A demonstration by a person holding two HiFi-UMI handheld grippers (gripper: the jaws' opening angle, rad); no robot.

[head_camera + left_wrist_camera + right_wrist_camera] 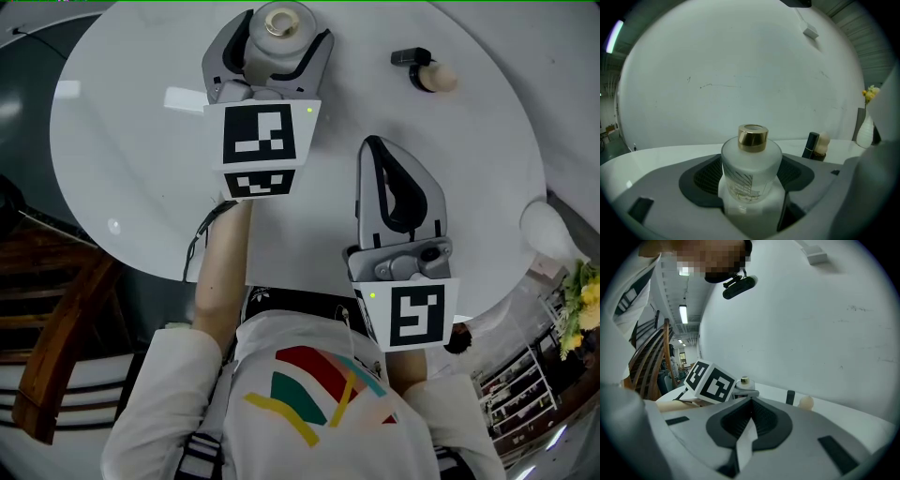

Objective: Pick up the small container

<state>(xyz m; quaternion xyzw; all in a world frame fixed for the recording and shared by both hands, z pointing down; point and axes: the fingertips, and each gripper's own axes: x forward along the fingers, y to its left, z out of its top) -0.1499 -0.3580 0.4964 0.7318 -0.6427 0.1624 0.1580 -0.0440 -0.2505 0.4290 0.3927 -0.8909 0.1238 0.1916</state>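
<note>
The small container (282, 32) is a frosted white glass jar with a gold collar, standing near the far side of the round white table (131, 178). My left gripper (281, 26) is shut on it, one jaw against each side of the jar. In the left gripper view the container (751, 171) fills the space between the dark pads, with its reflection just below it. Whether it is off the table I cannot tell. My right gripper (376, 148) hovers over the table's near right part, shut and holding nothing. From the right gripper view the container (744, 380) shows past the left gripper's marker cube.
A small black tube and a beige rounded object (428, 71) lie at the table's far right. A white vase (551, 229) with yellow flowers stands at the right edge. A flat white piece (184, 98) lies left of the left gripper. A wooden chair (56, 328) stands beside the table.
</note>
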